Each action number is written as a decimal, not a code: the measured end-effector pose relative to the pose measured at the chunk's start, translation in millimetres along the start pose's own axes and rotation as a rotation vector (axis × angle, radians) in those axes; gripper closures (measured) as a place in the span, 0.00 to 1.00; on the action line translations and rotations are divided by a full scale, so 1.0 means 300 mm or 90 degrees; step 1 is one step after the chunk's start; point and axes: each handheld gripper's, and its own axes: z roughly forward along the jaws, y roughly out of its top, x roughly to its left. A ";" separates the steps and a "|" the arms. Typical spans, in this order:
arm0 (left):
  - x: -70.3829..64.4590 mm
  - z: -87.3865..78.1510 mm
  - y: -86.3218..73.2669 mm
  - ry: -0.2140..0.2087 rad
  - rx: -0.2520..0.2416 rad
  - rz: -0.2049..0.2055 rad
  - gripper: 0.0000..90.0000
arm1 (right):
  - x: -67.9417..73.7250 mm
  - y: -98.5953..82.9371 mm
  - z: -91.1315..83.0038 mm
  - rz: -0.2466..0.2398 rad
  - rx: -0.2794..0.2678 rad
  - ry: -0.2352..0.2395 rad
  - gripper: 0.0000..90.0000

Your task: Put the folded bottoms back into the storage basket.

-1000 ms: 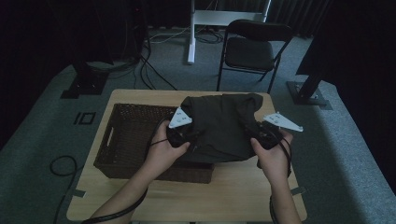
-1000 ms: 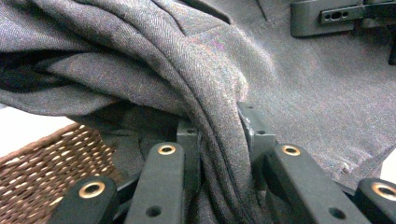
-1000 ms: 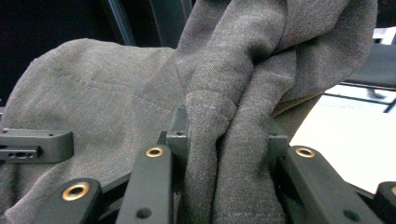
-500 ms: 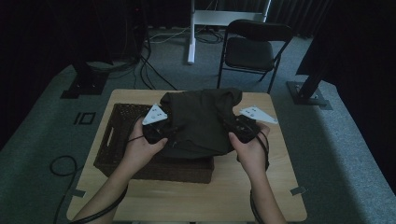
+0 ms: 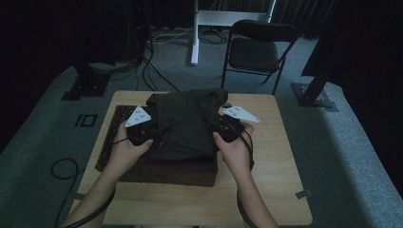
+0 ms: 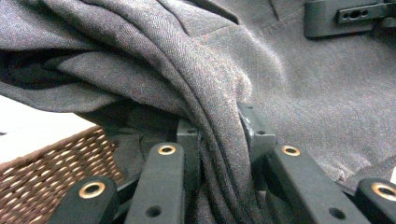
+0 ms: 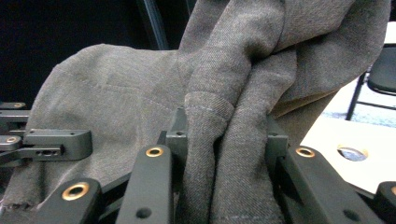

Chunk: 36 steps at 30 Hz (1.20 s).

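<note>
A dark grey-brown folded garment (image 5: 185, 121) hangs between my two grippers above a brown wicker basket (image 5: 110, 142) on the wooden table. My left gripper (image 5: 151, 130) is shut on the garment's left side; in the left gripper view thick folds of cloth (image 6: 219, 107) run between the jaws at my left gripper (image 6: 219, 140). My right gripper (image 5: 215, 129) is shut on the right side, and bunched cloth (image 7: 233, 93) fills the gap at my right gripper (image 7: 224, 135). The other gripper (image 7: 51, 142) shows at the left of the right gripper view.
The basket sits on the left and middle of the light wooden table (image 5: 280, 156). A black folding chair (image 5: 256, 50) stands beyond the far edge. Cables (image 5: 62, 168) trail on the grey floor at the left. Bare tabletop lies right of the basket.
Both grippers have carried the garment leftward and slightly away, from the table's right of centre to over the basket. The grip on both sides is unchanged.
</note>
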 end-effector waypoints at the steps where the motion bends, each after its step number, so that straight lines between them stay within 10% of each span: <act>1: 0.006 -0.004 -0.004 0.003 0.000 -0.001 0.82 | 0.010 -0.002 0.013 -0.002 0.002 0.002 0.73; 36: 0.180 -0.053 -0.182 0.066 0.036 -0.008 0.83 | 0.136 -0.164 0.251 0.007 0.007 0.057 0.73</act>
